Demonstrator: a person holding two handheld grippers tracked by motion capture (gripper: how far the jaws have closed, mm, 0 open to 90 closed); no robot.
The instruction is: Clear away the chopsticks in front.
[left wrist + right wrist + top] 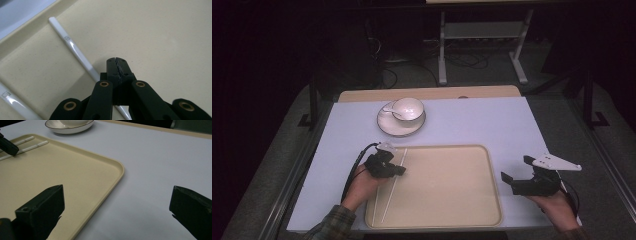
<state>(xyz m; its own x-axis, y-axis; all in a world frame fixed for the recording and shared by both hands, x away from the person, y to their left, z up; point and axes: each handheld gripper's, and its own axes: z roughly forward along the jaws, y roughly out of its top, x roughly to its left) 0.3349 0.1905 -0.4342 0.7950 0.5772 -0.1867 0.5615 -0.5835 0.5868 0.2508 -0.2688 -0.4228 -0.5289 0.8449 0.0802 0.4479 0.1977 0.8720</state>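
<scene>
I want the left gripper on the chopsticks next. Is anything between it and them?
Nothing visible. The shut left gripper hangs right over one chopstick on the tray; the other chopstick lies bare beside it.

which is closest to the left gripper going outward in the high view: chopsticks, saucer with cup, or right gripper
1. chopsticks, directly beside the left gripper at the tray's left edge.
2. saucer with cup, farther back on the table, beyond the tray.
3. right gripper, across the tray, off its right edge.
</scene>
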